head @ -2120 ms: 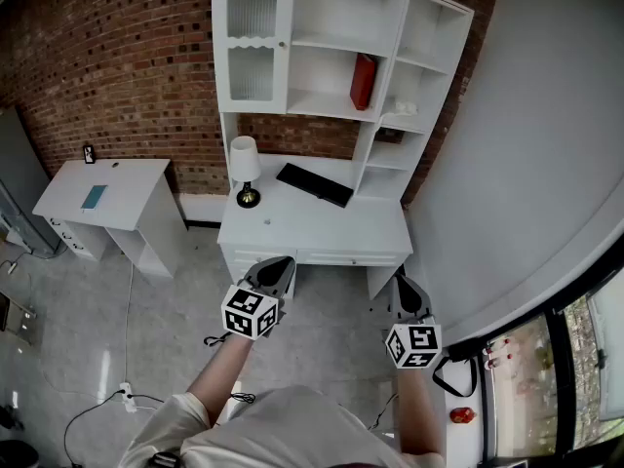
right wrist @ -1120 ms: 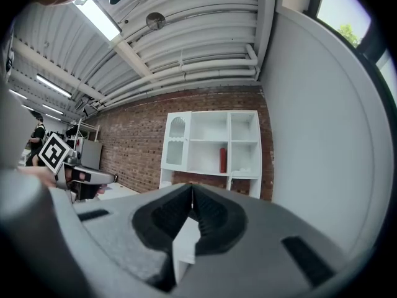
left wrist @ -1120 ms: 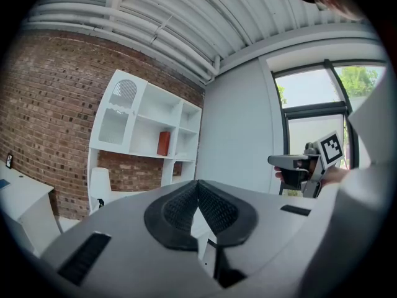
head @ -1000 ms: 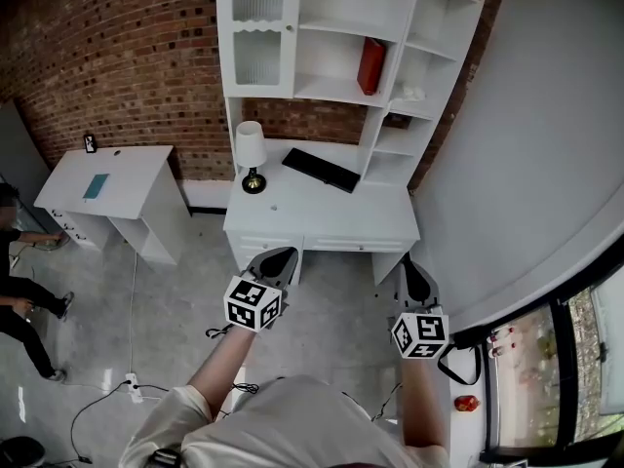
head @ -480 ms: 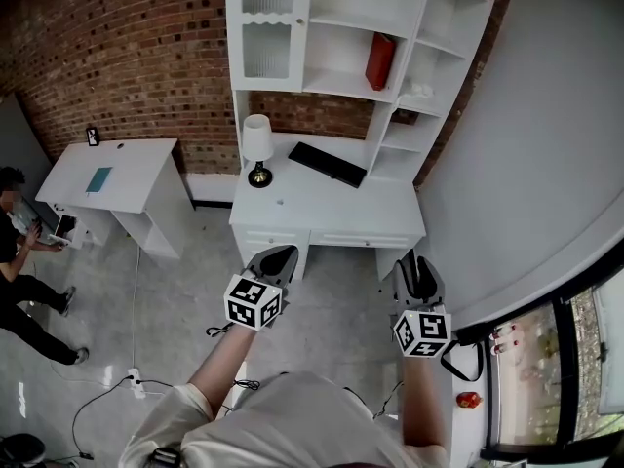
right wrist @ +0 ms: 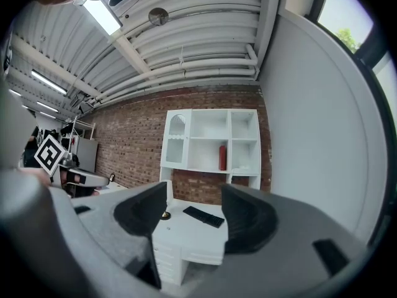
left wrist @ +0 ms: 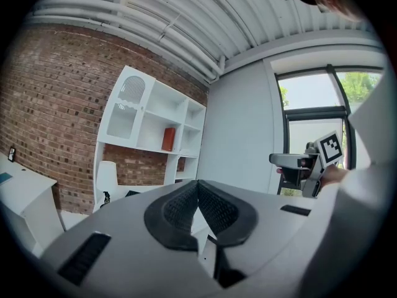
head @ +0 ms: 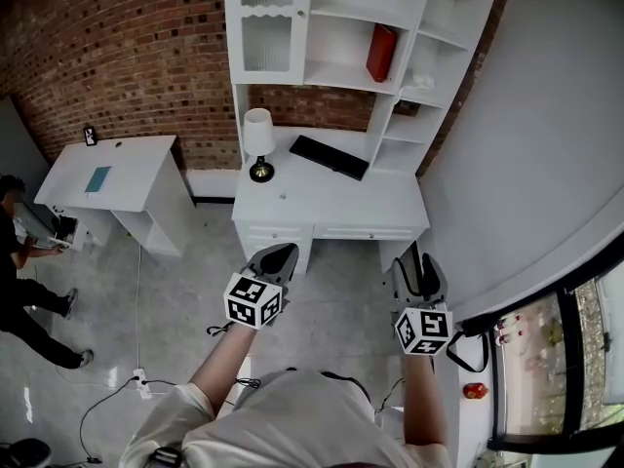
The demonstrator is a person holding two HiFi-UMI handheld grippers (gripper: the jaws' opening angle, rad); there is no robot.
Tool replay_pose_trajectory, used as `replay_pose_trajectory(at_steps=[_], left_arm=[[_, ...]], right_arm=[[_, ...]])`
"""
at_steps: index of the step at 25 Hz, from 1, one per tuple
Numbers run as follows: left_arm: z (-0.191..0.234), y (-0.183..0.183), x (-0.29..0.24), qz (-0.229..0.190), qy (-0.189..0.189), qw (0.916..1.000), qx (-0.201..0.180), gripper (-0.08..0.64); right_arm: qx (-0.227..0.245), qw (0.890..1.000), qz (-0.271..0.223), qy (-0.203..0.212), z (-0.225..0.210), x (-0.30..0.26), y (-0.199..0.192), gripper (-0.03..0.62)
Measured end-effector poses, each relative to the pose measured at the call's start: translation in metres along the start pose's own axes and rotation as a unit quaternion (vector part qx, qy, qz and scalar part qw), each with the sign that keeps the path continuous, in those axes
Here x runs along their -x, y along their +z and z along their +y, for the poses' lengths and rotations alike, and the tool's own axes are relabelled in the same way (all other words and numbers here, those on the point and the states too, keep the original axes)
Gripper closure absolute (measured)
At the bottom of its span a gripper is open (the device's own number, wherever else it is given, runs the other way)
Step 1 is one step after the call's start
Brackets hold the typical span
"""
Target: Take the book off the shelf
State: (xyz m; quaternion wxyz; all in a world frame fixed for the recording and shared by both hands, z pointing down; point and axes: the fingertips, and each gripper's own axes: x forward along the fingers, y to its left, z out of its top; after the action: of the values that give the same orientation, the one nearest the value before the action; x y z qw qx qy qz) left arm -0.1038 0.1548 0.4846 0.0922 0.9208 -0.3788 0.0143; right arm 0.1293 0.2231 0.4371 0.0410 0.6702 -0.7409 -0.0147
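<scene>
The red book [head: 381,53] stands upright on the middle shelf of the white shelf unit [head: 336,72] above the desk. It also shows far off in the left gripper view, book [left wrist: 168,139], and in the right gripper view, book [right wrist: 222,158]. Both grippers hang over the floor in front of the desk, well short of the shelf. My left gripper [head: 276,259] is shut, its pads [left wrist: 180,207] meeting with nothing between them. My right gripper [head: 417,269] has just been opening; it now stands open and empty, and its jaws frame the desk [right wrist: 194,207].
A white desk [head: 322,208] bears a lamp [head: 258,142] and a black keyboard [head: 329,157]. A smaller white desk [head: 107,178] stands left. A person [head: 24,291] is at the left edge. Cables [head: 136,378] lie on the floor. A grey wall [head: 526,144] and a window [head: 546,369] close the right.
The right gripper's jaws have gone from shut to wide open. The desk and shelf have shifted slightly in the head view, and a person has appeared at the left edge.
</scene>
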Motion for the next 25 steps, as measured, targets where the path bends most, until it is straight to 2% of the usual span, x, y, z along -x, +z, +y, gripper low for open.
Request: replay_pose_trajectory(at_steps=[14,25], left_arm=[[0.011,-0.011,-0.011,0.007,-0.009,0.9998,0.015,0.566],[0.036,-0.005,-0.066,0.009,0.012,0.9999,0.009,0.566]], right_arm=[[-0.001,1.000,0.012,-0.013,0.003,-0.005,-0.010,0.331],[-0.011,1.000,0.011,0.010,-0.028,-0.070,-0.021,0.331]])
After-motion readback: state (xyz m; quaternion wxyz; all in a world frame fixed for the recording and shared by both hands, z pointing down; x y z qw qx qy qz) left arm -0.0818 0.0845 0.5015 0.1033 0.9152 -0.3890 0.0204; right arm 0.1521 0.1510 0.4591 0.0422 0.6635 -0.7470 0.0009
